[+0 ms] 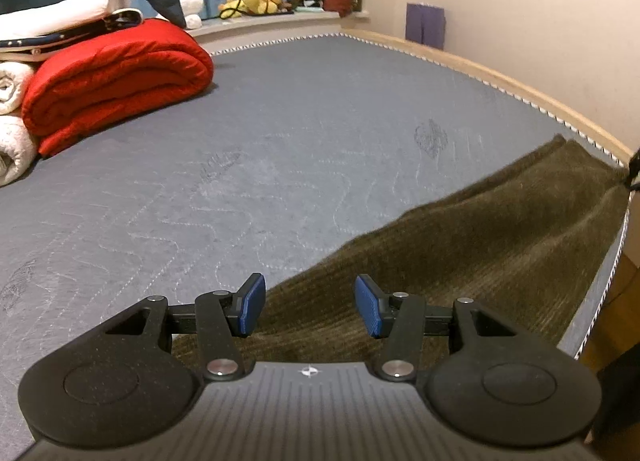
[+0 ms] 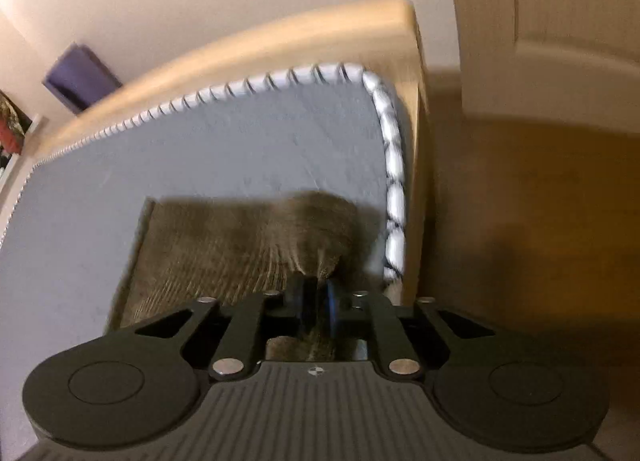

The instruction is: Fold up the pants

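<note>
While the olive-brown ribbed corduroy pants [image 1: 460,245] lie stretched flat along the grey quilted mattress [image 1: 248,149], filling the lower right of the left wrist view, the left gripper [image 1: 310,311] hovers over them, blue pads apart, holding nothing. Over in the right wrist view, blurred, the right gripper [image 2: 316,301] sits narrow with a gathered bunch of that fabric between its pads, near the mattress's corner.

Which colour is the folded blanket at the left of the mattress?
The folded blanket is bright red; left wrist view shows it best.
</note>
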The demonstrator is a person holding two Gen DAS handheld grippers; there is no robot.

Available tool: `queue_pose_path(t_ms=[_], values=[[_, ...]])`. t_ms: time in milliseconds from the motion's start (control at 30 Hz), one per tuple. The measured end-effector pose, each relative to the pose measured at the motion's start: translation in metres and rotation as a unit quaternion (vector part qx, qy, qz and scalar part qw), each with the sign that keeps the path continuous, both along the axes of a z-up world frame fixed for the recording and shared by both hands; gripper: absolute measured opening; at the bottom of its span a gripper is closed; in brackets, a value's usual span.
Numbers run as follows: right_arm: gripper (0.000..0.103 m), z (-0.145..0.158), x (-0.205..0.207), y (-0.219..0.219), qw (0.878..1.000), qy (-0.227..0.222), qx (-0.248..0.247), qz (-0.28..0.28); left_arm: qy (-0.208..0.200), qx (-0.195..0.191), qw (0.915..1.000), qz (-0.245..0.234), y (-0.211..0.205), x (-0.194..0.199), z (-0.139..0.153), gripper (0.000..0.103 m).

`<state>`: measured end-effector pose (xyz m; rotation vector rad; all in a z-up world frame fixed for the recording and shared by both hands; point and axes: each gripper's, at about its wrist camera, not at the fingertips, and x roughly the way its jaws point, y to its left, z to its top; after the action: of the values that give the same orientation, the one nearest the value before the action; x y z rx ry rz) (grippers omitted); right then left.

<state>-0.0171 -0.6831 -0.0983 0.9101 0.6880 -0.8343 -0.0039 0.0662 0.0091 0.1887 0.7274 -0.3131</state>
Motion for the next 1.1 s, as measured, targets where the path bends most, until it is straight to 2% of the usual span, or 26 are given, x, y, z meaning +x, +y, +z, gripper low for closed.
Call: queue_pose_path(t_ms=[33,167,233,333,400,533,633,733,867,933,967,1000,1033,1100], values=[[0.024,0.003,-0.001,-0.003,1.0,-0.006,-0.009,-0.001,0.003,0.001,1.0,-0.001,0.0,0.0,-0.001,0.055],[0.041,0.029,-0.003,0.002,0.995,-0.027,-0.098,-0.01,0.011,0.0,0.9999,0.007,0.008,0.0,-0.004,0.055],[0.041,0.035,-0.003,0.003,0.991,-0.046,-0.122,0.003,0.015,-0.002,0.9997,0.018,0.013,0.002,-0.004,0.055],[0.043,0.039,0.017,0.004,0.985,-0.086,-0.134,0.073,0.021,-0.002,0.9992,0.035,0.023,0.005,-0.006,0.055],[0.053,0.038,0.038,0.005,0.976,-0.098,-0.144,0.13,0.024,-0.004,0.9988,0.043,0.029,0.007,-0.007,0.055],[0.06,0.026,0.083,0.005,0.967,-0.083,-0.154,0.183,0.027,-0.006,0.9976,0.063,0.042,0.014,-0.008,0.055],[0.061,0.01,0.11,0.0,0.969,-0.064,-0.145,0.191,0.029,-0.005,0.9957,0.088,0.057,0.023,-0.009,0.055],[0.068,-0.005,0.137,-0.004,0.967,-0.036,-0.162,0.195,0.029,-0.011,0.9919,0.123,0.078,0.029,-0.008,0.056],[0.074,-0.017,0.164,0.001,0.958,-0.002,-0.187,0.216,0.041,-0.024,0.9799,0.194,0.116,0.037,-0.012,0.072],[0.071,-0.026,0.176,0.006,0.95,0.023,-0.202,0.239,0.067,-0.043,0.9716,0.223,0.135,0.042,-0.02,0.076],[0.049,-0.027,0.178,0.008,0.945,0.034,-0.212,0.246,0.081,-0.051,0.9677,0.233,0.142,0.044,-0.024,0.078],[0.035,-0.028,0.18,0.011,0.939,0.043,-0.227,0.254,0.093,-0.054,0.9638,0.244,0.147,0.046,-0.029,0.079],[0.025,-0.025,0.18,0.013,0.936,0.039,-0.236,0.257,0.104,-0.057,0.9604,0.252,0.152,0.048,-0.033,0.08],[0.019,-0.015,0.18,0.014,0.935,0.022,-0.252,0.247,0.124,-0.065,0.9538,0.266,0.16,0.05,-0.041,0.082]])
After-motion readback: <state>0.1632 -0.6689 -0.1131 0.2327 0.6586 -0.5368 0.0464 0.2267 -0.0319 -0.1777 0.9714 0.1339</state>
